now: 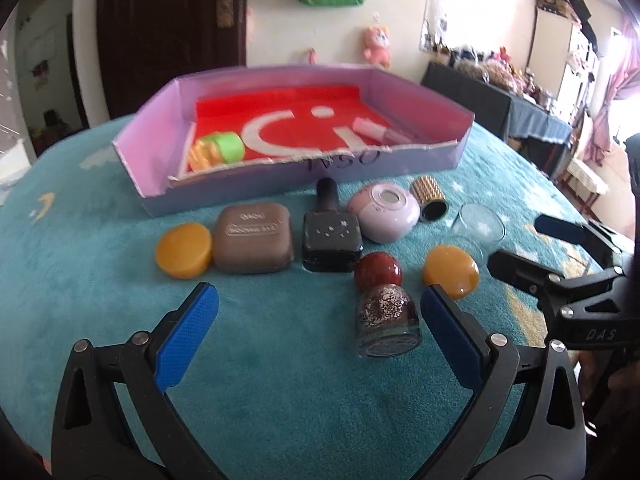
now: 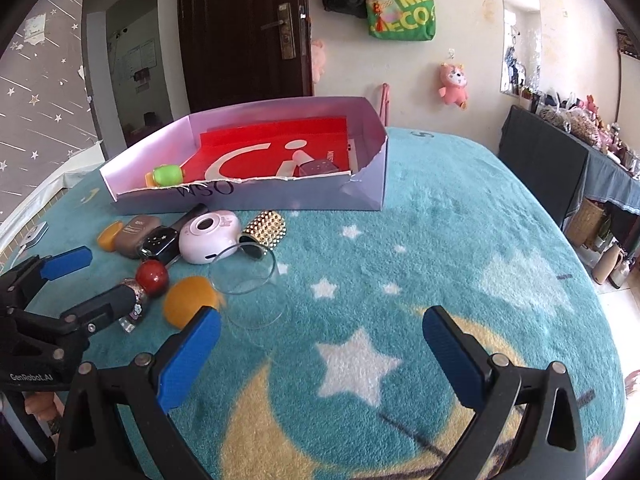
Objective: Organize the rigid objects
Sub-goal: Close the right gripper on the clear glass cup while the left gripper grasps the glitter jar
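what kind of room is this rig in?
Likely a bedroom or living room at home: a fleece star-and-moon blanket as the work surface, a pink plush toy and a green tote bag on the wall, and a dark wooden door.

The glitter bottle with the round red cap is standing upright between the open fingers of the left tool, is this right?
Not quite. The glitter bottle with the round red cap is lying on its side on the teal blanket, not standing. It is between the open fingers of the left tool. The left wrist view shows this.
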Motion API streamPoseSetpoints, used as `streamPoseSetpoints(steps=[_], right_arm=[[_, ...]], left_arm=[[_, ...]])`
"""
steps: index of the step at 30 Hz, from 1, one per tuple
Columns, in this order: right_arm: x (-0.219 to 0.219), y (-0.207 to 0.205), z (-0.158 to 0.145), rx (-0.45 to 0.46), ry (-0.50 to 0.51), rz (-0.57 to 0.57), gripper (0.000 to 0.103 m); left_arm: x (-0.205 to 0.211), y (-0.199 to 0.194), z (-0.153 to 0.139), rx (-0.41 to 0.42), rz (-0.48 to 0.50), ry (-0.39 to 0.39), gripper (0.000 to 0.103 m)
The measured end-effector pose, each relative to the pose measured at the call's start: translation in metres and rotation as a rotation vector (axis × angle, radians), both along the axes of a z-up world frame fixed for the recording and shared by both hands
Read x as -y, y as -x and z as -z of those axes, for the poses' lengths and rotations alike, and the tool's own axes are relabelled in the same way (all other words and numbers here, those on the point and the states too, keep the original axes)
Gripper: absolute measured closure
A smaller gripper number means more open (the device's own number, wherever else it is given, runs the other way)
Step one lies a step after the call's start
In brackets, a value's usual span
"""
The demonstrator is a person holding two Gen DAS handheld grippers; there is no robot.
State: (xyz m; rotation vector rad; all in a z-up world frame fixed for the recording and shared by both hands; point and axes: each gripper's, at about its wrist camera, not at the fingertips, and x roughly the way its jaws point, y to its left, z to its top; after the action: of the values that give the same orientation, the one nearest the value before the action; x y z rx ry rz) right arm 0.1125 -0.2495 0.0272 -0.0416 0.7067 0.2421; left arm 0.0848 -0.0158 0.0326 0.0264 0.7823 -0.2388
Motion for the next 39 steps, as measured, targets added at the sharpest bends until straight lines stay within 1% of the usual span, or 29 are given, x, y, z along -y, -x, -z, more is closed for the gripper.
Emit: streamPoseSetpoints(steps=[2,4,9,11,15,17,19,21,23,26,28,29,30,31,32,34,39], right_arm=[[-0.001,-0.007,-0.001,-0.03,-0.002,-0.015,0.0],[-0.002,-0.014,-0.001,-0.052,-0.005,-0.031,0.0],[-0.005,-0.026,0.001,-0.094,0.002,-0.052,0.0],[-0.006,-0.03,0.003,-0.116,-0.003,-0.057,0.0],[-0.01,-0.035,0.004,-0.138,0.008,-0.075,0.004],[-0.014,-0.036,0.004,-0.141,0.013,-0.086,0.007],[-0.016,-0.038,0.005,-0.144,0.009,-0.097,0.011],[-0.018,-0.04,0.005,-0.144,0.003,-0.104,0.015],[-0.02,-0.042,0.005,-0.14,0.0,-0.112,0.017],[-0.021,-0.042,0.004,-0.134,-0.006,-0.121,0.021],[-0.022,-0.041,0.004,-0.129,-0.011,-0.132,0.028],[-0.022,-0.04,0.004,-0.126,-0.014,-0.14,0.03],[-0.022,-0.039,0.004,-0.122,-0.017,-0.146,0.036],[-0.023,-0.038,0.004,-0.119,-0.027,-0.162,0.043],[-0.023,-0.037,0.004,-0.116,-0.035,-0.173,0.046],[-0.023,-0.036,0.004,-0.115,-0.057,-0.197,0.059],[-0.02,-0.032,0.0,-0.104,-0.091,-0.201,0.059]], left_arm=[[0.001,-0.006,0.004,-0.036,0.004,-0.005,0.0],[0.0,-0.008,0.006,-0.054,0.006,-0.01,0.001],[0.001,-0.011,0.006,-0.074,0.021,-0.014,0.001],[0.003,-0.011,0.006,-0.074,0.036,-0.021,0.004],[0.007,-0.012,0.006,-0.07,0.06,-0.031,0.014],[0.01,-0.011,0.005,-0.065,0.063,-0.036,0.018],[0.012,-0.011,0.004,-0.062,0.071,-0.035,0.026],[0.014,-0.011,0.004,-0.059,0.08,-0.036,0.032],[0.016,-0.01,0.003,-0.057,0.084,-0.039,0.034],[0.018,-0.009,0.002,-0.053,0.094,-0.031,0.045],[0.02,-0.009,0.002,-0.051,0.112,-0.018,0.063],[0.021,-0.008,0.001,-0.051,0.125,-0.007,0.068],[0.023,-0.007,0.001,-0.053,0.139,0.007,0.074],[0.024,-0.007,0.001,-0.052,0.139,0.004,0.074],[0.025,-0.007,0.001,-0.05,0.138,0.0,0.074],[0.025,-0.005,0.0,-0.048,0.135,-0.001,0.074],[0.022,-0.004,-0.009,-0.026,0.128,0.007,0.074]])
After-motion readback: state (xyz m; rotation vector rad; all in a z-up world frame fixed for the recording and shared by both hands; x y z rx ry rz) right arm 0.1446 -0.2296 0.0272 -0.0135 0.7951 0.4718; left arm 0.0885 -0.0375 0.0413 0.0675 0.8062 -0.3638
